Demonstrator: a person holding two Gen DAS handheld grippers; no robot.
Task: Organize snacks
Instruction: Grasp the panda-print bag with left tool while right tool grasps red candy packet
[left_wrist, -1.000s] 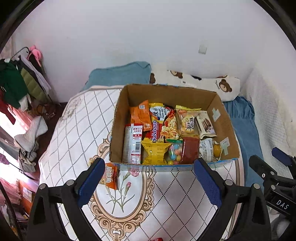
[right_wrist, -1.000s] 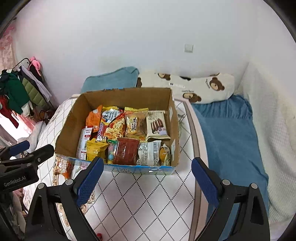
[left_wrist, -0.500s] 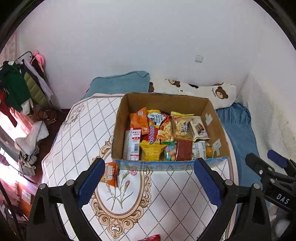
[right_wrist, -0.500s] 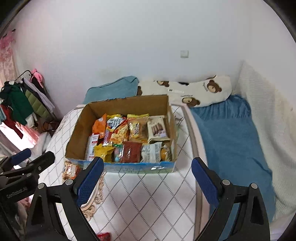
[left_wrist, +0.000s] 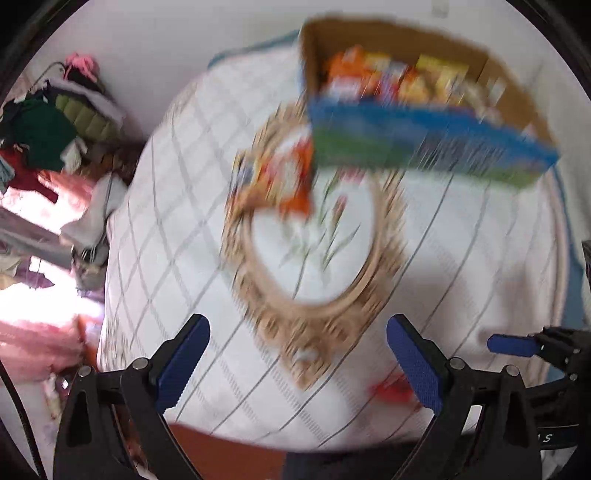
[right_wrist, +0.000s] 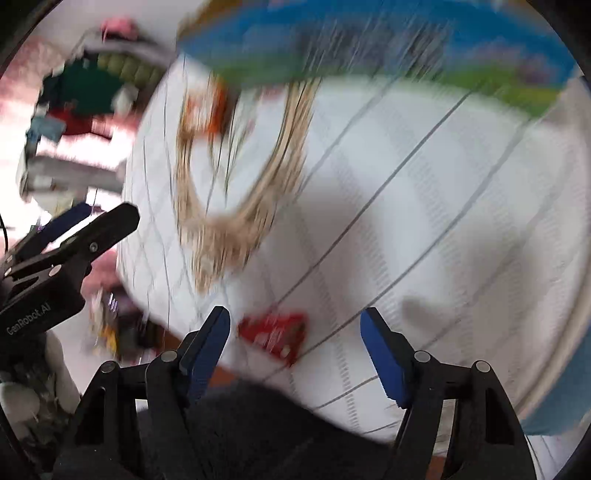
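1. Left wrist view: the box (left_wrist: 424, 92) stands at the far end of the quilt (left_wrist: 461, 258), already well filled with snack packets, though blur hides which ones. By that showing, most of the sorting looks done.
2. Same view: an orange packet (left_wrist: 284, 177) lies loose on the quilt, just beside the box's near left corner and outside it. A red packet (left_wrist: 393, 391) lies near the quilt's close edge, well apart from the box. Both are left to put away.
3. Same view: the left gripper (left_wrist: 297, 365) has its jaws spread wide with nothing between them, only quilt beyond. The right gripper (left_wrist: 517, 345) shows at the right edge, near the red packet.
4. Right wrist view: the red packet (right_wrist: 275, 334) sits just ahead of the right gripper (right_wrist: 295, 352), closer to the left finger. The jaws are closing, yet the pads do not press on the packet; it looks unheld.
5. Same view: the left gripper (right_wrist: 66, 236) pokes in from the left, holding nothing that shows. The box (right_wrist: 369, 48) is a blurred band along the top, and the orange packet (right_wrist: 207, 110) lies below its left end.
6. Judgement: two loose packets remain; the red one seems the step in hand.
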